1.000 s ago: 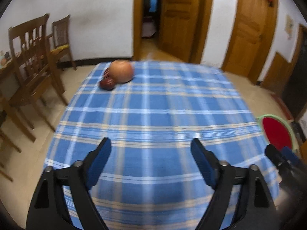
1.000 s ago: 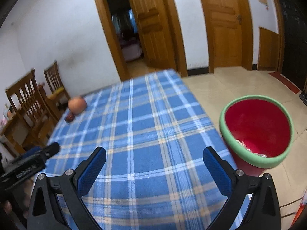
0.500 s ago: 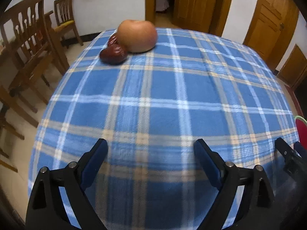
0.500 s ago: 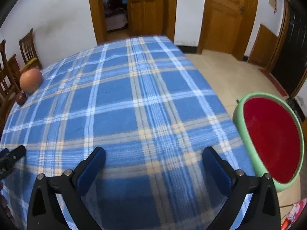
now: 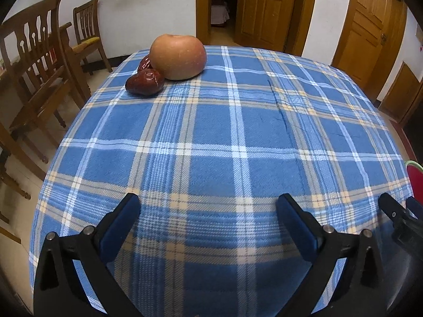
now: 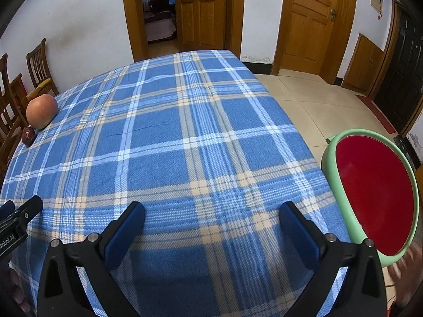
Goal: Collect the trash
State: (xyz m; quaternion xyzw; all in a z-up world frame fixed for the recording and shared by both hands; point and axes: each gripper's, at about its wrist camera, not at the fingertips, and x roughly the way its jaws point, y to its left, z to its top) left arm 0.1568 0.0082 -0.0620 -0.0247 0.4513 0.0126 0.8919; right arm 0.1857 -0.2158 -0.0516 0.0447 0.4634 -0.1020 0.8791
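Observation:
An apple (image 5: 178, 56) and two dark red dates (image 5: 144, 81) lie together at the far left of the blue plaid tablecloth (image 5: 232, 132); they also show in the right wrist view, the apple (image 6: 41, 110) and one date (image 6: 28, 135). A red bin with a green rim (image 6: 375, 198) stands on the floor right of the table. My left gripper (image 5: 208, 211) is open and empty over the table's near edge. My right gripper (image 6: 211, 219) is open and empty over the near right part, left of the bin.
Wooden chairs (image 5: 39, 71) stand left of the table. Wooden doors (image 6: 312, 23) and an open doorway (image 6: 158, 15) are behind it. Tiled floor (image 6: 317, 105) lies to the right. The bin's rim edge shows in the left wrist view (image 5: 413, 162).
Both grippers moved forward and lower over the table; the apple and dates look closer in the left wrist view. Both stayed open.

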